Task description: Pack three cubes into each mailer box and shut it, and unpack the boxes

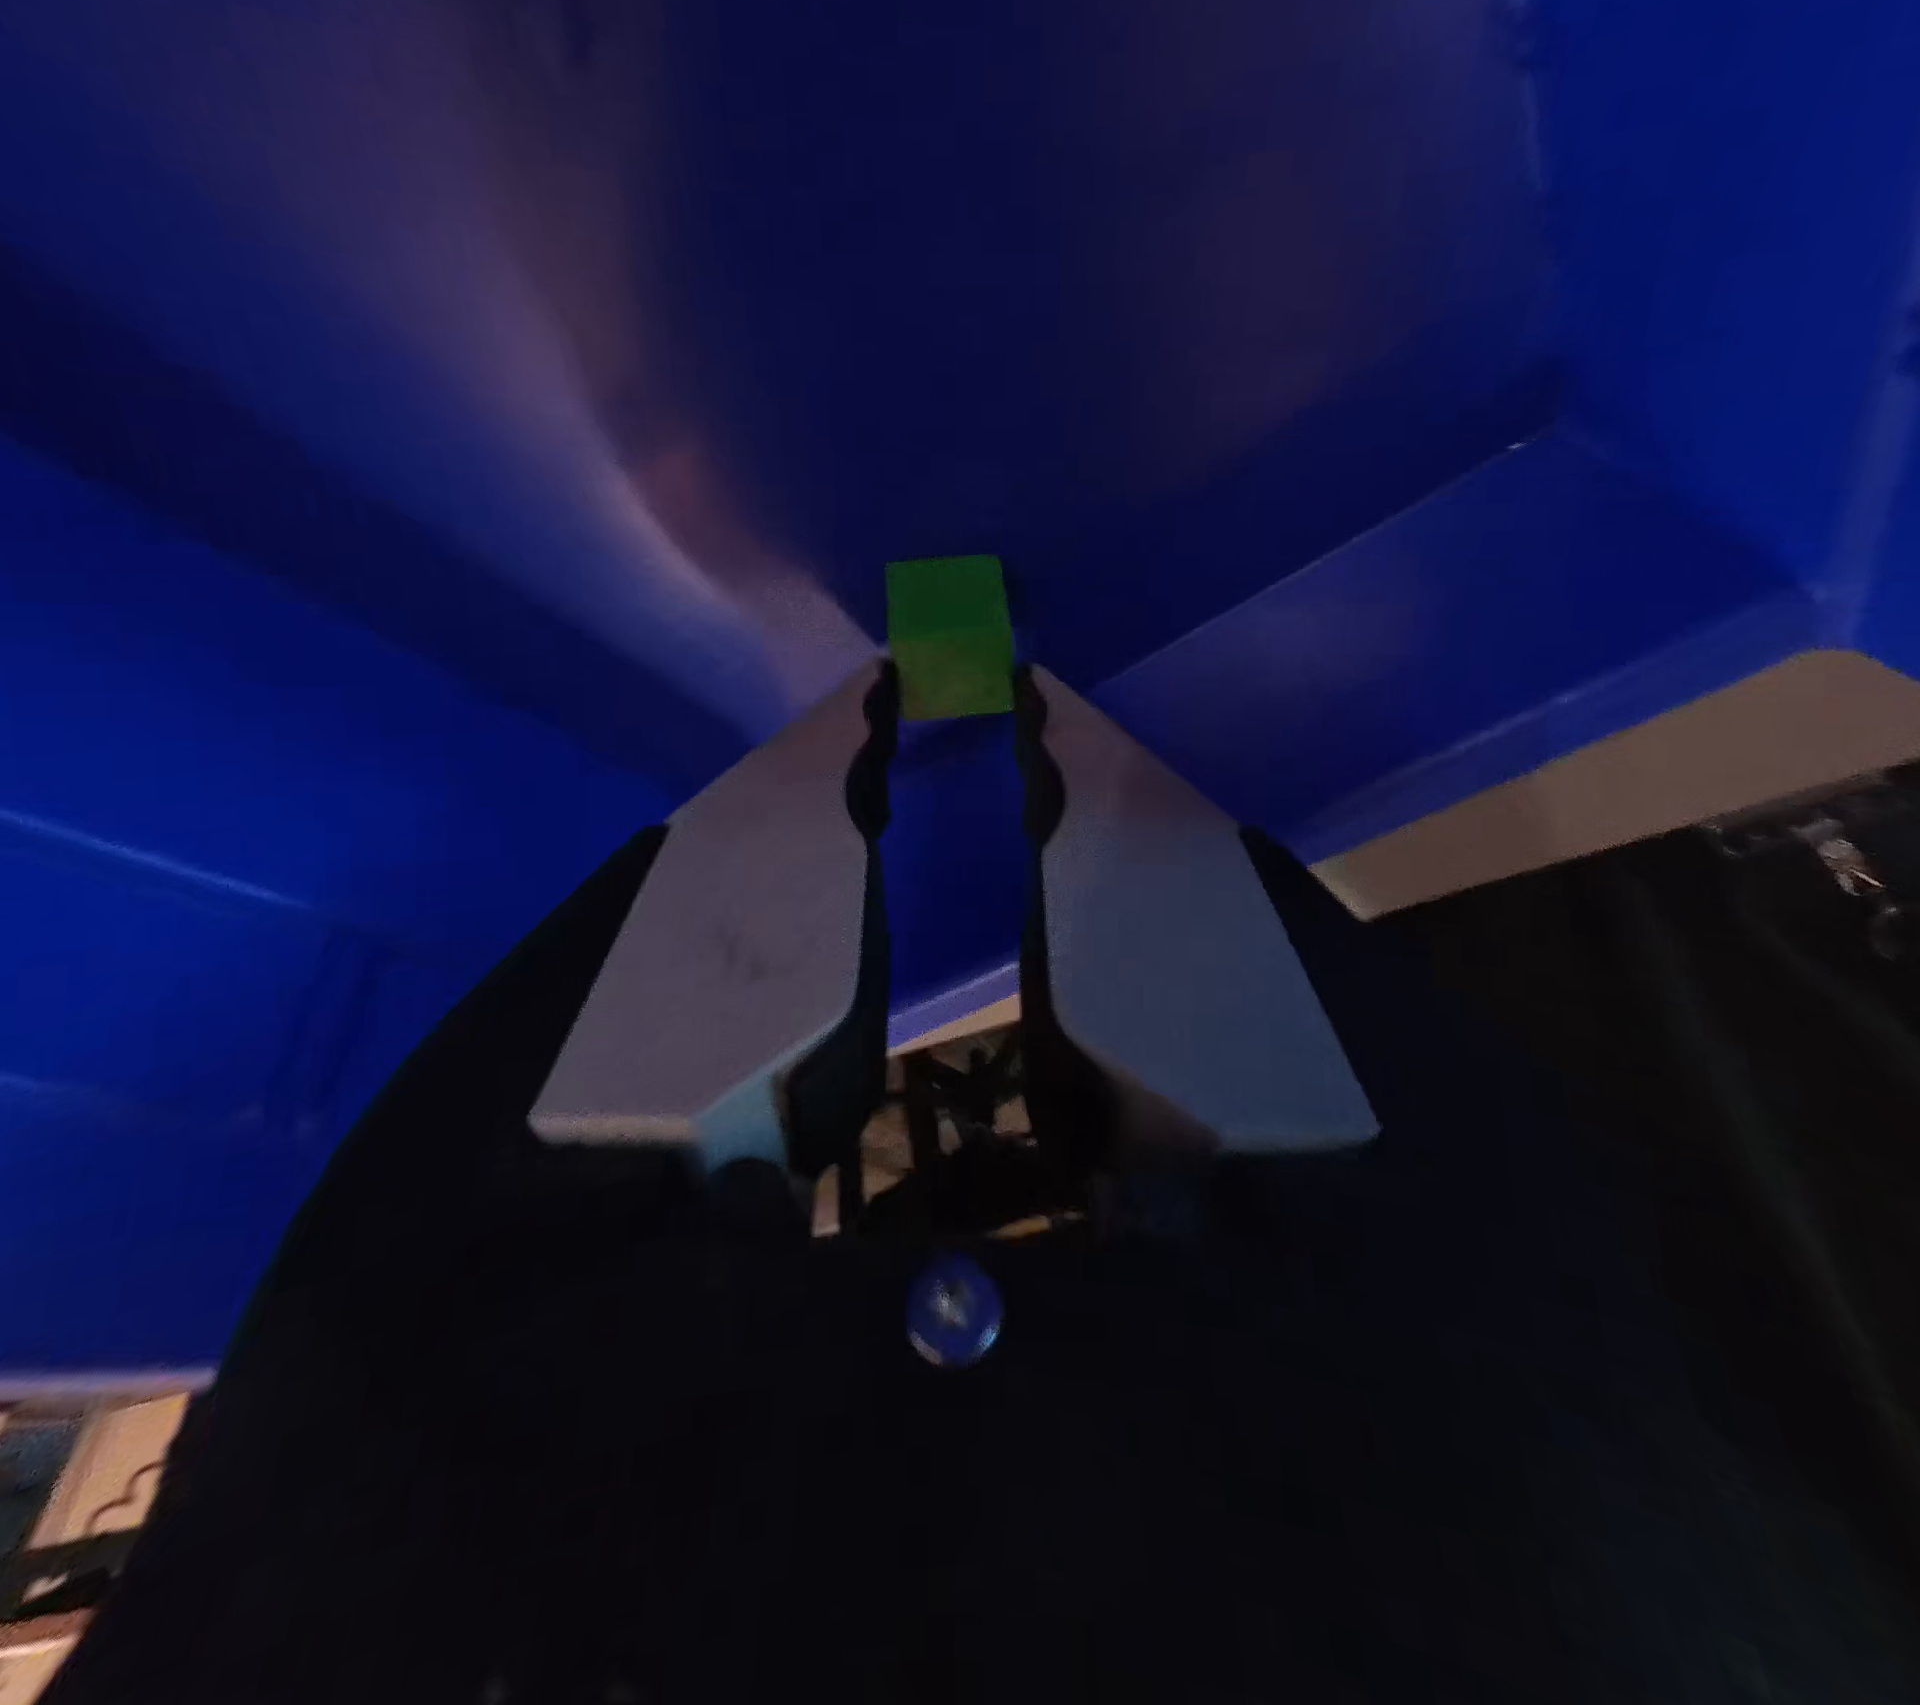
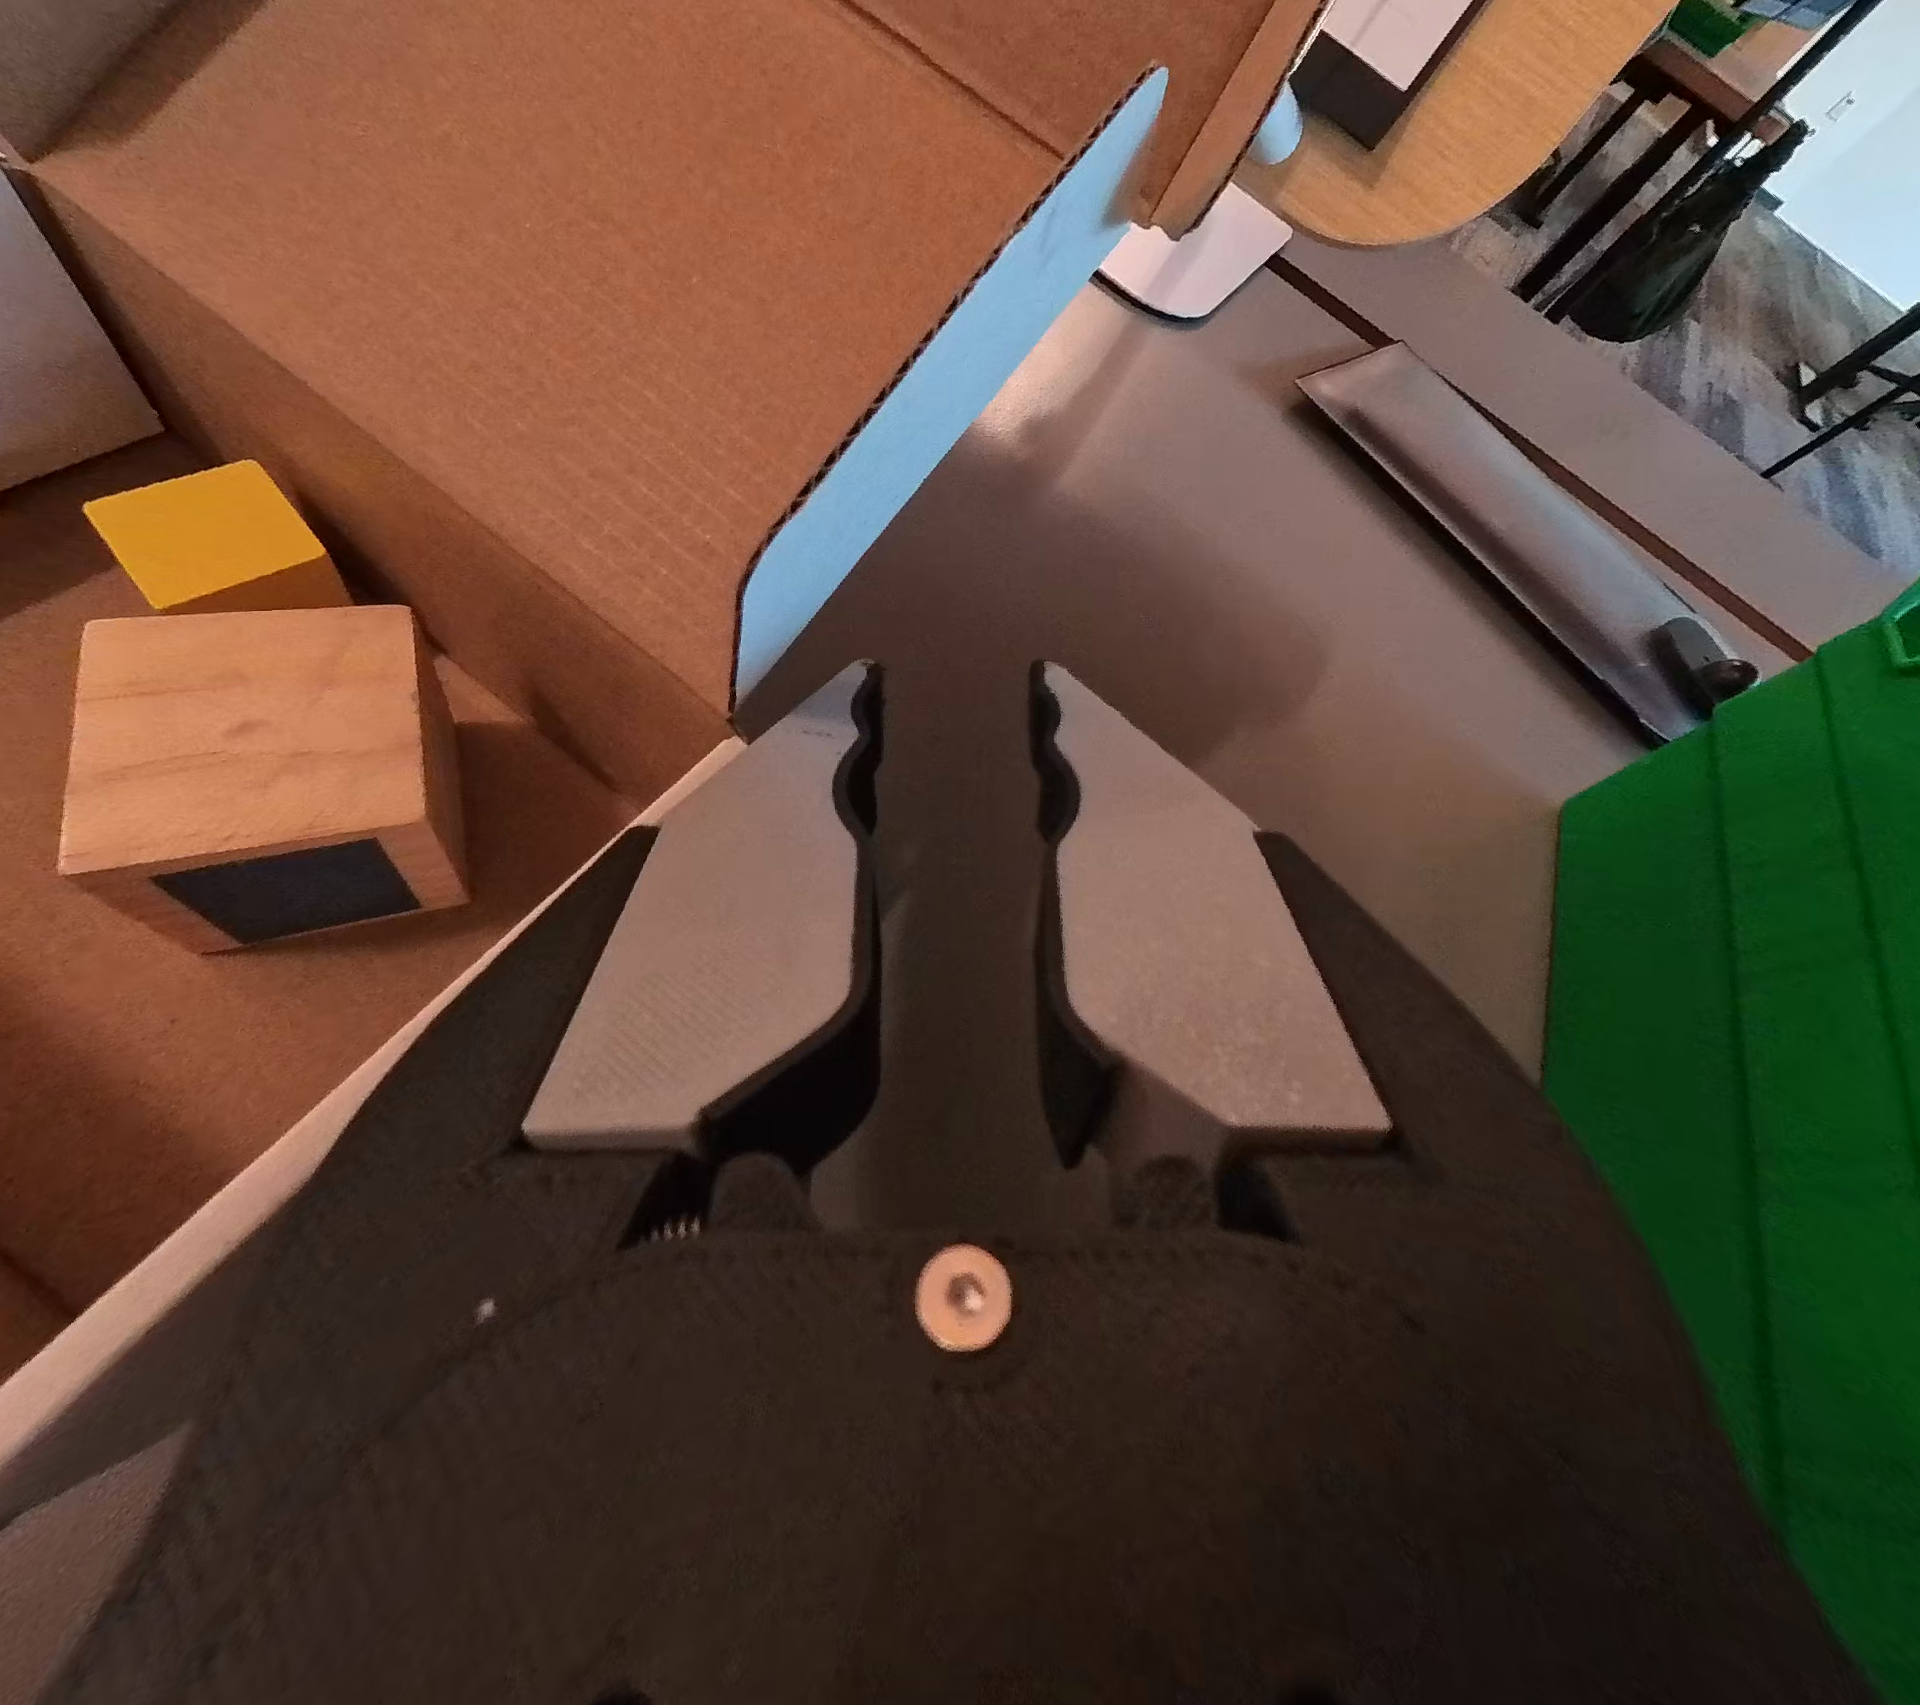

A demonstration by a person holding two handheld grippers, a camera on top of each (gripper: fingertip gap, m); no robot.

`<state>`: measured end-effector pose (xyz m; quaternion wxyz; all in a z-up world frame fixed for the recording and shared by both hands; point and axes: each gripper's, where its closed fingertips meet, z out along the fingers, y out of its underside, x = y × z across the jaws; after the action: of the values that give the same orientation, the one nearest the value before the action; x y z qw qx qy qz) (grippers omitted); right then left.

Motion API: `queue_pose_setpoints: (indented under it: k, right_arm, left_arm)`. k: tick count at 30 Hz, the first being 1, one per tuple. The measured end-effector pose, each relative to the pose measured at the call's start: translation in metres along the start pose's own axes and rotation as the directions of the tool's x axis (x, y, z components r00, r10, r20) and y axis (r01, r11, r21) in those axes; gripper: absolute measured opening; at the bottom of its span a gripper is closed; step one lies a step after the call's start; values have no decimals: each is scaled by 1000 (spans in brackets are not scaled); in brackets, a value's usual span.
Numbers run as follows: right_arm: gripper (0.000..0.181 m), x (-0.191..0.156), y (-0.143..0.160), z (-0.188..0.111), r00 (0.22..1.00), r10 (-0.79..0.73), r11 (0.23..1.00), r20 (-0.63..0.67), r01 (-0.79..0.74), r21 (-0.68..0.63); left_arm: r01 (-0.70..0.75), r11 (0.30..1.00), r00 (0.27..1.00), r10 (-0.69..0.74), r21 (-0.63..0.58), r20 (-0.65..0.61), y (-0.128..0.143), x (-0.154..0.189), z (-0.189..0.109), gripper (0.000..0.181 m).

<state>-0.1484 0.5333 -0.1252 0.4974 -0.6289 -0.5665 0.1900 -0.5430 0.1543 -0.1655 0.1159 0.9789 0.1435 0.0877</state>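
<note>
In the left wrist view my left gripper (image 1: 953, 679) is shut on a small green cube (image 1: 949, 637), pinched at the fingertips, inside a blue bin (image 1: 416, 720) close to where its walls meet. In the right wrist view my right gripper (image 2: 954, 699) is open and empty over the dark table (image 2: 1195, 533), just right of an open brown mailer box (image 2: 540, 221). The box lid stands up. Inside the box lie a yellow cube (image 2: 208, 535) and a wooden cube with a dark blue face (image 2: 255, 772).
A green bin (image 2: 1745, 1084) stands at the right of the right wrist view. A flat dark grey tray (image 2: 1507, 512) lies on the table beyond it. A white stand base (image 2: 1195, 263) sits behind the box lid. A pale surface (image 1: 1610, 772) shows past the blue bin's rim. The left gripper's tips are roughly 55 cm from the right gripper's.
</note>
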Motion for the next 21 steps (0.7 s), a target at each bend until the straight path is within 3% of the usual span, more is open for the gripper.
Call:
queue_pose_setpoints:
  k: [9,13,16,21]
  right_arm:
    - [24,-1,0,0,1000,-2,1000,2,2,0]
    - [24,0,1,0,1000,2,1000,-1,-2,-3]
    - [24,0,1,1,1000,-3,1000,-7,3,-6]
    - [25,0,1,0,1000,-6,1000,-6,6,-6]
  left_arm:
    - [-45,988,996,32,148,88,-20,0,-36,20]
    - [-149,936,961,61,319,269,-36,6,-83,20]
    - [-303,858,912,134,415,388,-46,45,-120,20]
    - [-574,669,809,371,473,456,-52,171,-150,20]
